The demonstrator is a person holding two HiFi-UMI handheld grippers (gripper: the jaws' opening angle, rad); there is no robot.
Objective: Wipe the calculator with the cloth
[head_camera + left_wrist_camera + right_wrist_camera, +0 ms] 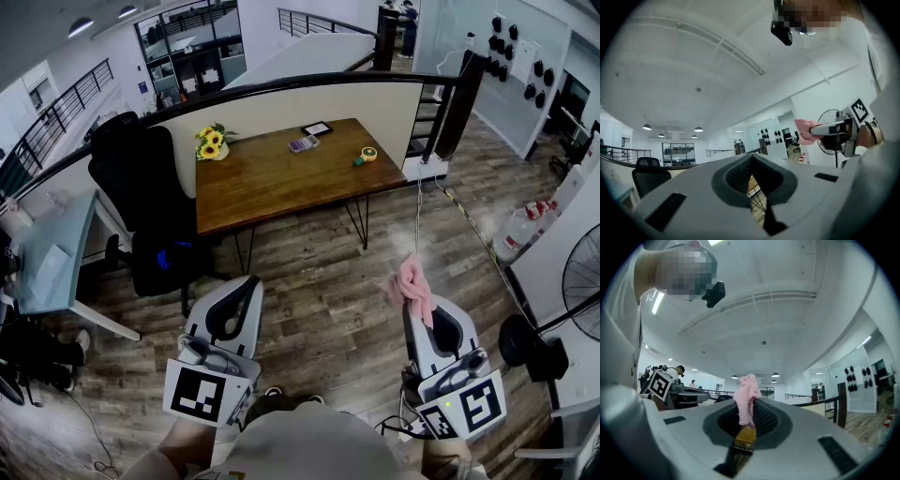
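Observation:
The calculator point(303, 143) lies on the far side of the wooden table point(272, 183), well ahead of both grippers. A pink cloth point(410, 286) hangs from the tips of my right gripper point(421, 305), which is shut on it; in the right gripper view the cloth point(746, 401) stands pinched between the jaws. My left gripper point(246, 286) is held at the lower left over the floor, shut and holding nothing. In the left gripper view the jaws point(751, 161) meet with nothing between them, and the right gripper with its pink cloth point(807, 129) shows at the right.
On the table are a vase of sunflowers point(213, 142), a dark tablet point(317, 128) and a yellow tape measure point(368, 155). A black office chair point(150, 211) stands left of the table, a pale desk point(47, 258) further left, a fan point(581, 295) at the right.

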